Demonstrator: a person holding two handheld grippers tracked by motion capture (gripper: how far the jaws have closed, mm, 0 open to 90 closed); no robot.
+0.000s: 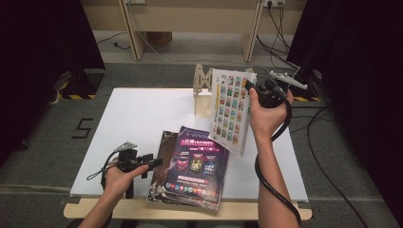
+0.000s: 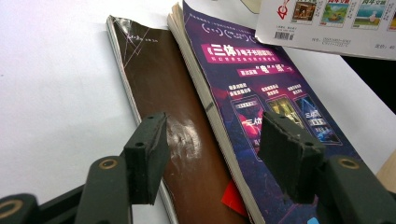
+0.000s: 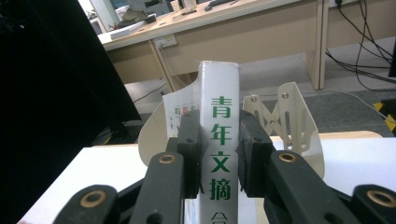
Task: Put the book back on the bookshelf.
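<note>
My right gripper (image 1: 254,90) is shut on a thick white book (image 1: 231,109) with a grid of small pictures on its cover, held tilted in the air over the table's right half. In the right gripper view the book's white spine (image 3: 219,140) with green characters stands between the pads (image 3: 189,140). A wooden book rack (image 1: 203,90) stands just behind it. My left gripper (image 1: 154,164) rests low at the front left, open, its jaws pointing at a purple-covered book (image 1: 199,164) that lies on a brown one (image 1: 164,152). Nothing sits between the left pads (image 2: 149,149).
The white tabletop (image 1: 138,118) has bare room at the left and back. Grey carpet surrounds it, with a taped "5" mark (image 1: 82,127) on the left. Desks (image 1: 190,23), cables (image 1: 328,156) and black curtains (image 1: 43,42) stand behind and at the sides.
</note>
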